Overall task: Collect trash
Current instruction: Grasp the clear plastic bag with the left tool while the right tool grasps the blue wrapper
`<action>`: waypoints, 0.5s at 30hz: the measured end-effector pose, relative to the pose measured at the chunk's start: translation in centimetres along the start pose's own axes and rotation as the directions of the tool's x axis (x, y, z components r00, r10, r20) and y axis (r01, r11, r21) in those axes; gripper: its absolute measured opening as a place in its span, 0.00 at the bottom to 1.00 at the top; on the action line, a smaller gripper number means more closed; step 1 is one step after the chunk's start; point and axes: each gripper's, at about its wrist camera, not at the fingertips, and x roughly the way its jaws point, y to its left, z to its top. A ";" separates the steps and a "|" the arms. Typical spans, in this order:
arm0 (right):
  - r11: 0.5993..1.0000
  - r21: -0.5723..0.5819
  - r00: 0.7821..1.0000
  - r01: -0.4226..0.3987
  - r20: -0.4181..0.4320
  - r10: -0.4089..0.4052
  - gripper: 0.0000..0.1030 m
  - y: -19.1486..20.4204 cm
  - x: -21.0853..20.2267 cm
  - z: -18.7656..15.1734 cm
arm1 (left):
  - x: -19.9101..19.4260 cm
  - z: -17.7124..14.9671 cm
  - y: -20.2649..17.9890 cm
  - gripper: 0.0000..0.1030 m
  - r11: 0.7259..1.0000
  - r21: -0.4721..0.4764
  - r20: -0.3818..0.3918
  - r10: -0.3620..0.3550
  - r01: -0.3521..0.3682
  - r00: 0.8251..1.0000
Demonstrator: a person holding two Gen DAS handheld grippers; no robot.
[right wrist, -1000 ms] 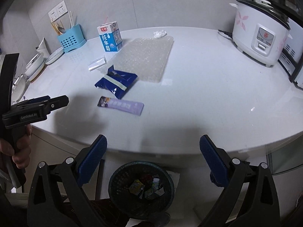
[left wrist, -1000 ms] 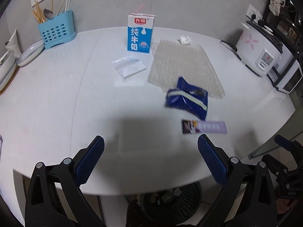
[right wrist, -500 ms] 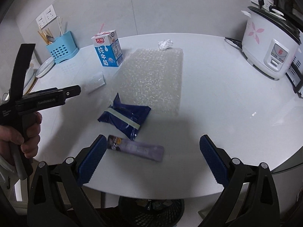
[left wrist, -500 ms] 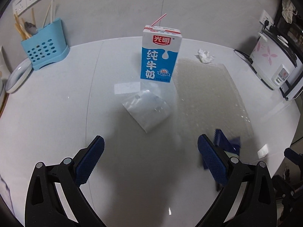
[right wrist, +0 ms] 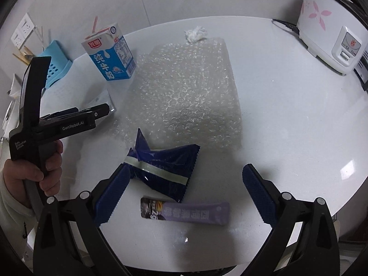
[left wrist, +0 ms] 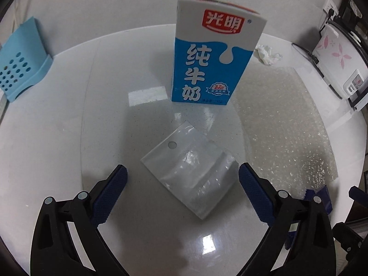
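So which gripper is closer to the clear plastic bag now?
Left. The left gripper is open right over the clear plastic bag, fingers on either side. The right gripper is open at the table's near edge, around the blue wrapper.

On the milk carton (left wrist: 212,59) in front of me I read "光明" in white on a red label, below it "纯牛奶", and "3.2" in a small badge. My left gripper (right wrist: 69,120) carries "GenRobot.AI" on its side, and the purple wrapper (right wrist: 186,212) shows "29".
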 end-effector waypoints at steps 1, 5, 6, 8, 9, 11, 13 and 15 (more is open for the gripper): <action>1.000 0.000 1.000 0.004 -0.007 -0.004 0.91 0.1 0.3 0.2 | 0.1 0.1 -0.1 0.91 1.000 0.013 -0.003 0.005 -0.005 1.000; 1.000 0.004 0.999 0.017 -0.043 -0.017 0.91 0.9 1.6 0.5 | 0.3 0.7 -0.9 0.79 0.996 0.071 -0.032 0.047 -0.045 0.998; 1.000 0.006 0.999 0.018 -0.049 -0.018 0.91 1.0 1.8 0.6 | 0.3 0.8 -1.0 0.76 0.995 0.079 -0.041 0.063 -0.060 0.997; 1.000 0.007 0.998 0.023 -0.066 -0.022 0.91 1.3 2.3 0.6 | 0.0 0.9 -1.0 0.62 0.995 0.080 -0.057 0.068 -0.063 0.996; 1.000 0.008 0.997 0.022 -0.077 -0.022 0.91 1.5 2.6 0.7 | -0.1 1.0 -1.1 0.58 0.994 0.084 -0.063 0.070 -0.065 0.996; 1.000 0.008 0.995 0.019 -0.093 -0.018 0.91 2.0 3.0 0.8 | -0.3 1.0 -0.7 0.42 0.995 0.071 -0.076 0.076 -0.071 0.994; 1.000 0.002 0.994 0.023 -0.110 -0.023 0.91 2.6 3.5 0.9 | -0.6 1.0 -0.7 0.21 0.994 0.076 -0.072 0.088 -0.083 0.993; 0.999 -0.005 0.991 0.033 -0.129 -0.034 0.91 3.1 4.0 0.9 | -0.8 0.9 -0.6 0.13 0.994 0.073 -0.071 0.090 -0.085 0.993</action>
